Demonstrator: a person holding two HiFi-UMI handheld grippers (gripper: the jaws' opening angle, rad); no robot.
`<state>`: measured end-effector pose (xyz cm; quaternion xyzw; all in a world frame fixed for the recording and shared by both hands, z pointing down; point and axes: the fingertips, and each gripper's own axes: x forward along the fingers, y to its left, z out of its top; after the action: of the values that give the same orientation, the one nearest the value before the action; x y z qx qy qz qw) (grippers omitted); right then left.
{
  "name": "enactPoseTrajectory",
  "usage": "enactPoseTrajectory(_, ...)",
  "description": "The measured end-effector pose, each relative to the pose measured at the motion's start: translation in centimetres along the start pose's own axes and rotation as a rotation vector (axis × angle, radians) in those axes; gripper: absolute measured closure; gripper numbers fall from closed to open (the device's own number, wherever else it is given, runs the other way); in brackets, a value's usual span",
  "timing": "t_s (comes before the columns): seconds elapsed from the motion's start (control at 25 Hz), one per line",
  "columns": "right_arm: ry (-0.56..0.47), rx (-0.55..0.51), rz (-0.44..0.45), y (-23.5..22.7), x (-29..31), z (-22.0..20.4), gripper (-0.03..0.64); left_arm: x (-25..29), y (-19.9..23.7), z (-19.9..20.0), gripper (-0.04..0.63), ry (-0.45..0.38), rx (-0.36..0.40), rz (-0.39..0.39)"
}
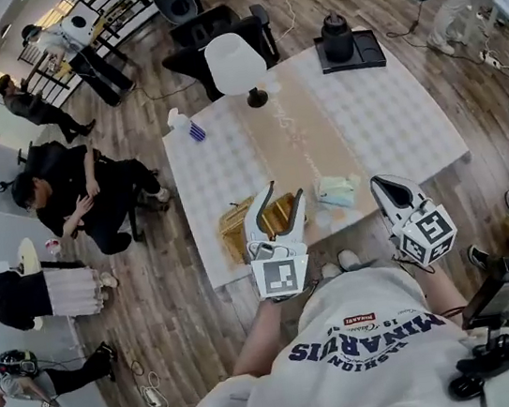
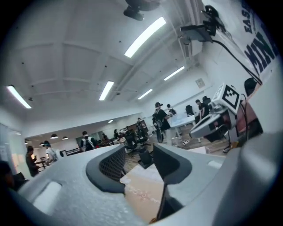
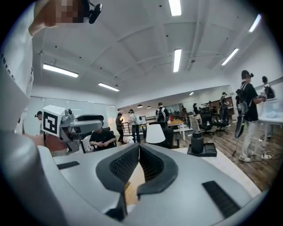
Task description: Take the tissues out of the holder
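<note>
In the head view a gold woven holder (image 1: 233, 231) stands near the table's front edge, partly hidden behind my left gripper (image 1: 281, 192). A pale green-white tissue pack (image 1: 336, 191) lies on the cloth to the right of the holder, outside it. The left gripper is raised above the holder with its jaws apart and nothing between them; in the left gripper view (image 2: 139, 152) only the beige runner (image 2: 141, 190) shows through the gap. My right gripper (image 1: 377, 184) hangs just right of the pack, tips together and empty; the right gripper view (image 3: 138, 148) shows its pads meeting.
On the table's far side stand a white lamp (image 1: 235, 63), a black jug on a black tray (image 1: 346, 42) and a small spray bottle (image 1: 188, 127). Office chairs (image 1: 210, 34) stand behind the table. Several people sit or stand to the left (image 1: 73, 192).
</note>
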<state>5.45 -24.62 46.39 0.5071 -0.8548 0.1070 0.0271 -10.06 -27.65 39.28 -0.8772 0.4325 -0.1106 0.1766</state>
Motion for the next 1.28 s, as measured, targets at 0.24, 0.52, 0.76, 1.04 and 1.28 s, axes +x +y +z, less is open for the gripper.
enactPoseTrajectory(0.24, -0.026, -0.044, 0.227, 7.4, 5.4, 2.4, 0.607, -7.8, 6.5, 0.0, 0.589, -0.012, -0.136, 0.276)
enactPoseTrajectory(0.52, -0.004, -0.15, 0.329, 11.9, 9.1, 1.0, 0.609, -11.9, 7.4, -4.7, 0.591, 0.043, -0.224, 0.402)
enactPoseTrajectory(0.76, -0.019, -0.145, 0.347, 12.2, 9.2, 1.3, 0.609, -12.3, 7.4, -5.8, 0.591, 0.06, -0.233, 0.399)
enactPoseTrajectory(1.04, -0.019, -0.118, 0.311, 10.7, 9.0, 0.9, 0.609, -10.4, 6.6, -6.0, 0.591, 0.048, -0.259, 0.314)
enactPoseTrajectory(1.28, -0.015, -0.102, 0.28, 9.6, 8.6, 0.8, 0.609, -9.6, 6.5, -7.1, 0.591, 0.067, -0.294, 0.271)
